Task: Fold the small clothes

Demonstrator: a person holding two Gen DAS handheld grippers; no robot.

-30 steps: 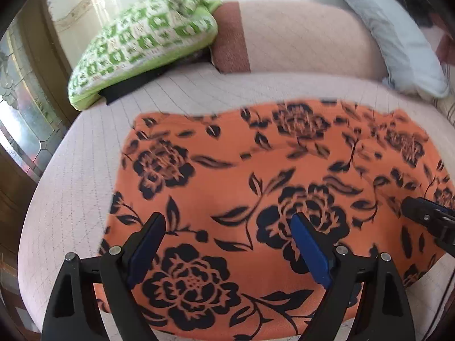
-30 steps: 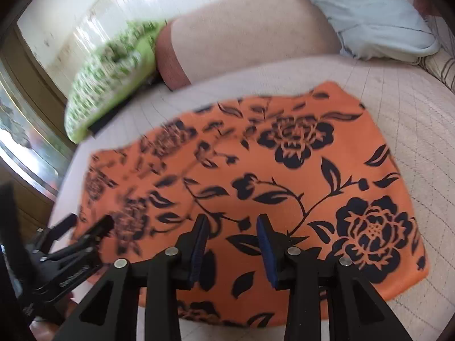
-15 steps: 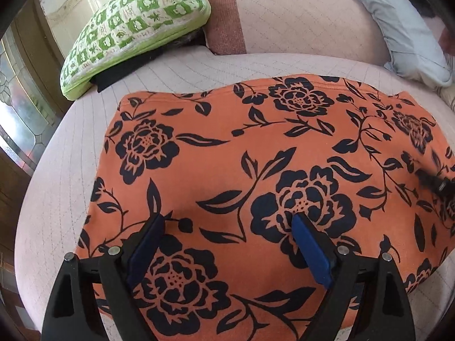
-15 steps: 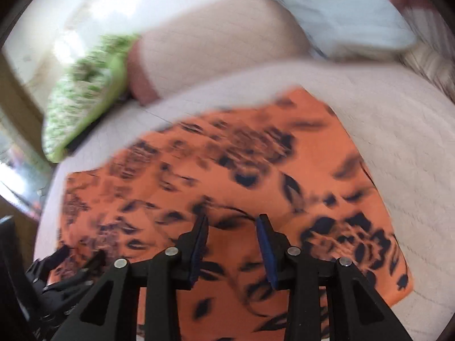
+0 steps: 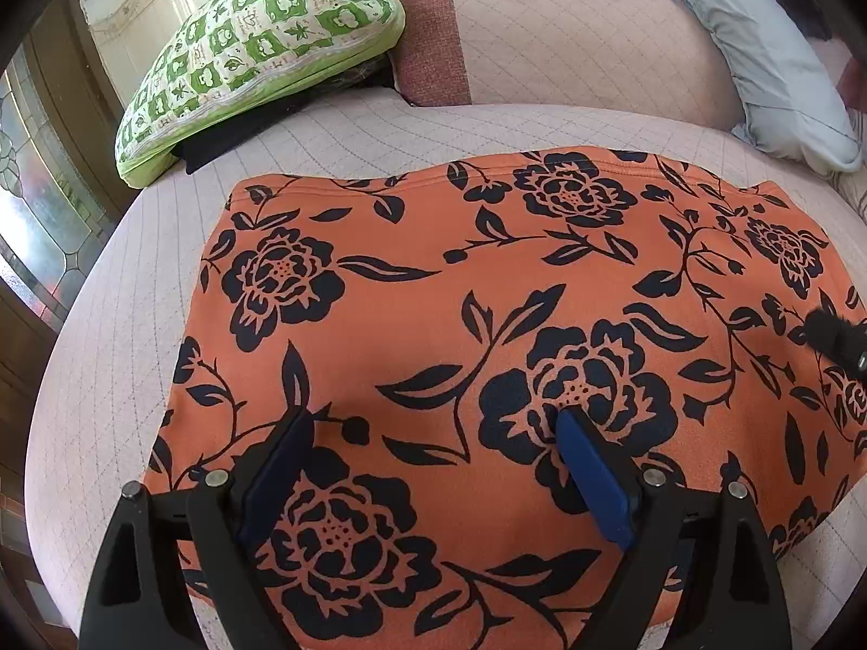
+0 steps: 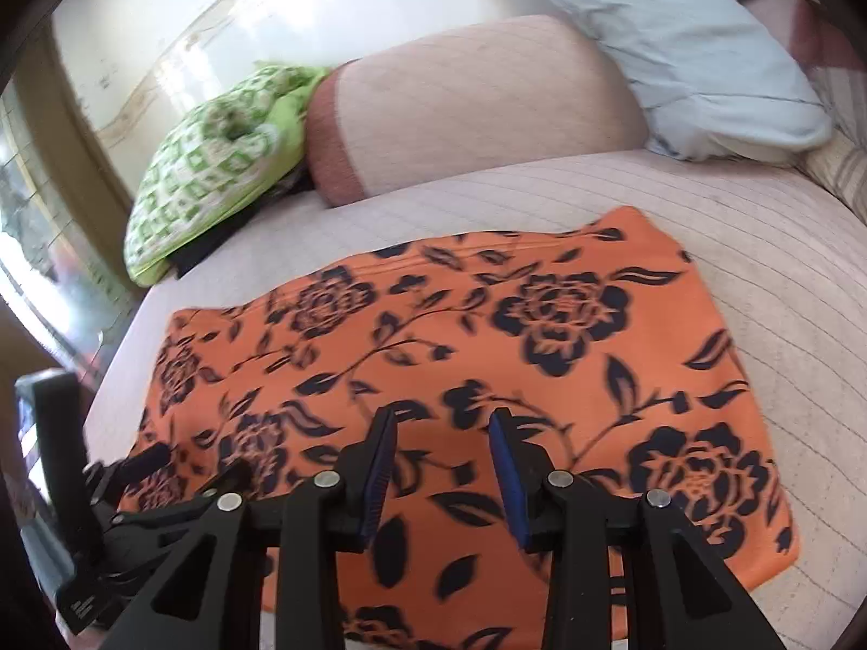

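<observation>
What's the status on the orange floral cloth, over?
Left gripper open wide, right gripper open narrower, both empty above cloth. Orange floral cloth lies flat on bed. Nothing on it.

No text, label or number can be read anywhere.

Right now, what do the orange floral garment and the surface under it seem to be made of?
Orange floral garment: looks like smooth matte knit, perhaps stretchy; it lies flat with a stitched hem. Bed cover: pale quilted fabric, shown by its stitched grid lines. Neither fibre is certain.
</observation>
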